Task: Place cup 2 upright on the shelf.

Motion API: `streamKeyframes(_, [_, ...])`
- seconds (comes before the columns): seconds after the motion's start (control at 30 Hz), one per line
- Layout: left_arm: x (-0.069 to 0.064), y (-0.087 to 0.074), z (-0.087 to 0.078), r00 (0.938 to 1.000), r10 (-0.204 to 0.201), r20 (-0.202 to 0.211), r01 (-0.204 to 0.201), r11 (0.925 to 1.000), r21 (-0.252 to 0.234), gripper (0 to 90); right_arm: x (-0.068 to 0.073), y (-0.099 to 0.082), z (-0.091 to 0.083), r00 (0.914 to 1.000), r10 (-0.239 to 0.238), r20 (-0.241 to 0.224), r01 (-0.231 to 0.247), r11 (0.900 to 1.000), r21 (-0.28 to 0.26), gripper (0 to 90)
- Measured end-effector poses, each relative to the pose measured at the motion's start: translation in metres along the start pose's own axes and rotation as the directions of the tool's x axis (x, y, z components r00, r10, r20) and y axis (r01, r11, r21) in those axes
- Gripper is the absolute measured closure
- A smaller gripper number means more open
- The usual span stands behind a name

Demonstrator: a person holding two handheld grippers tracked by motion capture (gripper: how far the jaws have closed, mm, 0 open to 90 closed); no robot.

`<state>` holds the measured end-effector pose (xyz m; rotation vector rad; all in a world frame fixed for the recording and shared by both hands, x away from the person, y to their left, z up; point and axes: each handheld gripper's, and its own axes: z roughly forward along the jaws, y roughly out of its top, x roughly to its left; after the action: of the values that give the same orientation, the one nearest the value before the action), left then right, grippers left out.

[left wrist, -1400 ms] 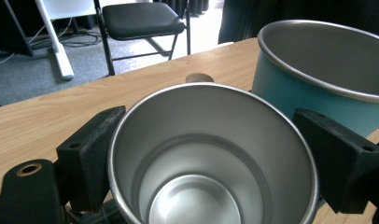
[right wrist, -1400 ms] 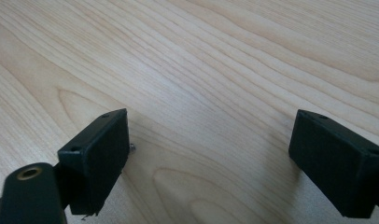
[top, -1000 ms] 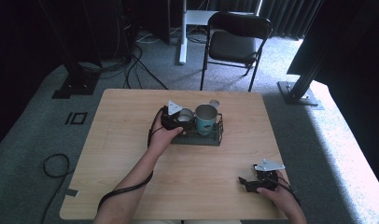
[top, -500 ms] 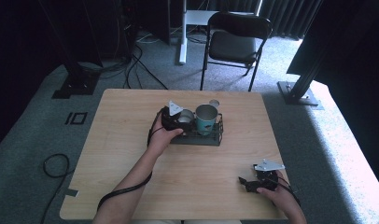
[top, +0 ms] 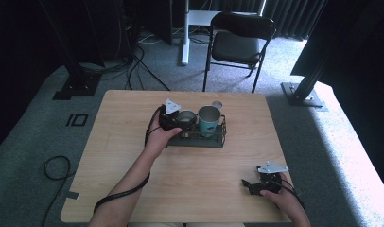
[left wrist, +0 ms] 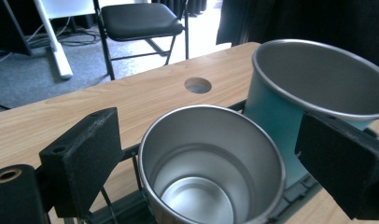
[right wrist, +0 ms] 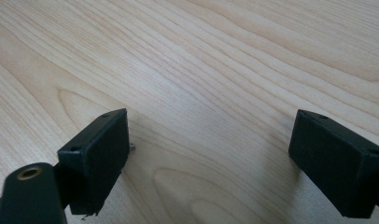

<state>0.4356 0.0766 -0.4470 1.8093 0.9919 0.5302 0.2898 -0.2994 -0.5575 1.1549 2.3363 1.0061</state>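
The left gripper (top: 177,120) has just been opening its jaws, and the steel cup (left wrist: 211,165) stands between them with a clear gap on either side, so the pads are released rather than pressing. The risk, as a judgement, lies in the tight quarters: the teal cup (left wrist: 290,112) stands just beside the steel one, at about two o'clock from it in the left gripper view, and the right-hand pad (left wrist: 341,163) sits in front of its wall. A careless pull back or a sideways swing could catch that wall or the steel rim and tip either cup against the black wire rack (top: 217,142) that holds them both. Lifting away crookedly could also drag the rack across the wooden table (top: 133,189).

In the high view the steel cup sits in the rack's left end, immediately at three o'clock of the left gripper. The right gripper (top: 261,184) rests unclenched on the table's near right corner, at about five o'clock from the rack and well apart, its jaws wide over bare wood.
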Motion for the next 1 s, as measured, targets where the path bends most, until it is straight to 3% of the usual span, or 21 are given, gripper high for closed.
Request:
streamKeyframes(0.27, [0.006,0.001,-0.019,0.9998,-0.006,0.020,0.007,0.9991,-0.043,8.0,0.000,0.000,0.000,1.0000,0.000,0.000,0.000,1.0000,0.000,12.0])
streamKeyframes(0.6, [0.024,-0.002,-0.044,0.9995,-0.021,-0.025,0.019,0.9983,-0.055,8.0,0.000,0.000,0.000,1.0000,0.000,0.000,0.000,1.0000,0.001,11.9])
streamKeyframes(1.0, [0.037,-0.015,-0.061,0.9978,-0.020,-0.063,0.018,0.9989,-0.043,8.0,0.000,0.000,0.000,1.0000,0.000,0.000,0.000,1.0000,0.001,11.9])
